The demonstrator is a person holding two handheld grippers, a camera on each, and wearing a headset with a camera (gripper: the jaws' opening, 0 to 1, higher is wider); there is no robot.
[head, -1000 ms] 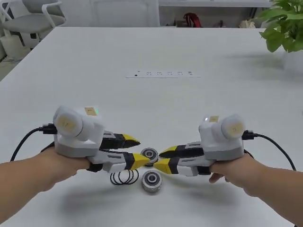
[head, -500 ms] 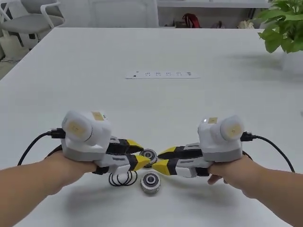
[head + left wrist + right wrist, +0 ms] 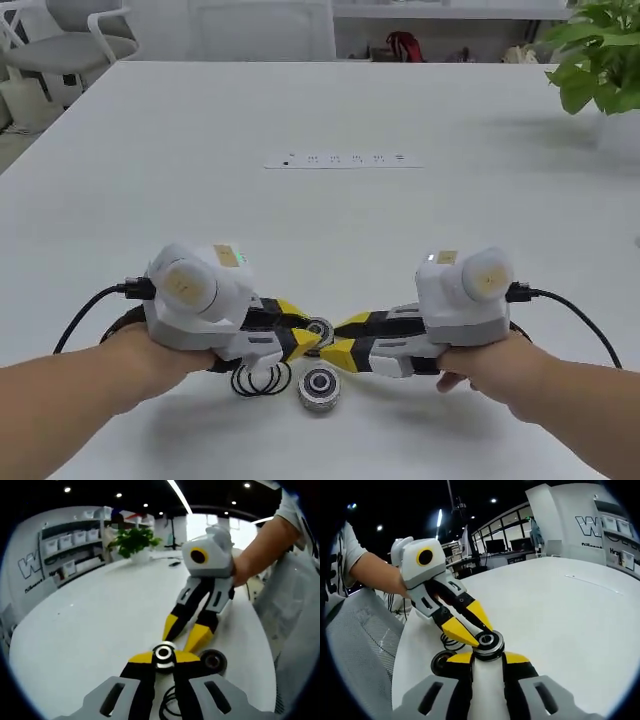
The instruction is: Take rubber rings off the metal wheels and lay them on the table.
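The left gripper's (image 3: 164,657) jaws pinch a wheel (image 3: 164,652) between their yellow tips; the right gripper (image 3: 488,657) meets it head-on, jaws slightly parted with the same wheel at their tips, though I cannot tell if they grip it; a second wheel (image 3: 320,385) lies on the worktop (image 3: 330,230) just beside both sets of jaws; loose rings (image 3: 262,378) rest under the left jaws.

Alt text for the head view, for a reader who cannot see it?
Two hand-held grippers, the left gripper and the right gripper, meet tip to tip at a metal wheel over a white table. A second wheel and a few loose black rubber rings lie nearer the camera; a power strip lies farther back.
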